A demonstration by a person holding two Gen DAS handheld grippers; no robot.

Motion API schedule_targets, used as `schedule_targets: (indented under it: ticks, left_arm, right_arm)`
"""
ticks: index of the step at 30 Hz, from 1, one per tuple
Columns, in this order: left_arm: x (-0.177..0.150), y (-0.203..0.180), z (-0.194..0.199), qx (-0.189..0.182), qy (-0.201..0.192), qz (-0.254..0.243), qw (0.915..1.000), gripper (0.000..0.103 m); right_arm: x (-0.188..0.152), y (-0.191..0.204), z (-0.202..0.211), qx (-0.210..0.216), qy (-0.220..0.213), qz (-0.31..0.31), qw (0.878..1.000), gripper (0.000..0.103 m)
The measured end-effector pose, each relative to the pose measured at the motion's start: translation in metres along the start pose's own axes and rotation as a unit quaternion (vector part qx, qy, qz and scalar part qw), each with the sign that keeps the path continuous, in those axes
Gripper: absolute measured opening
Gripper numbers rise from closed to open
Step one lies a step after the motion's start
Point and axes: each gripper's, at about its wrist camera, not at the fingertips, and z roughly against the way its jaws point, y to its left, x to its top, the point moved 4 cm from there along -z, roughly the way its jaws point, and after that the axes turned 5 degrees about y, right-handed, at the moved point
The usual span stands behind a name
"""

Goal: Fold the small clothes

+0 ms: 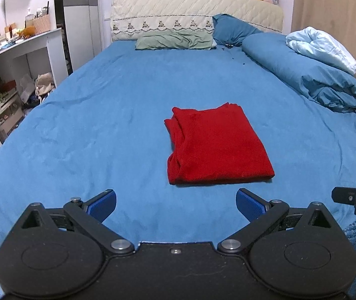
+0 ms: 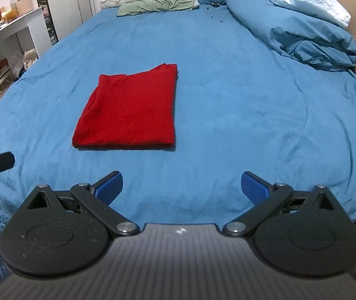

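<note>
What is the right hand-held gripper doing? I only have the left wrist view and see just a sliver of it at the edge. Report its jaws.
Observer: The right hand-held gripper is wide open, with nothing between its blue pads.
Operator: Now tell me where the clothing sits from that side.
Observer: In the right wrist view the folded red garment lies ahead and to the left of that gripper, flat on the blue bedsheet. Bare sheet shows between them, so the two are not touching.
</note>
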Motion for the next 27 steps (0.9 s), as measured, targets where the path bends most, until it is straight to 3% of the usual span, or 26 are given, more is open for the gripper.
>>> schedule_targets:
  ticks: [27]
  left_arm:
    - [0.0,-0.012,0.005,0.008,-0.011,-0.016,0.9998,0.103]
  right_arm:
    - [0.001,0.007,0.004,-0.012,-0.005,0.012,1.0,0.103]
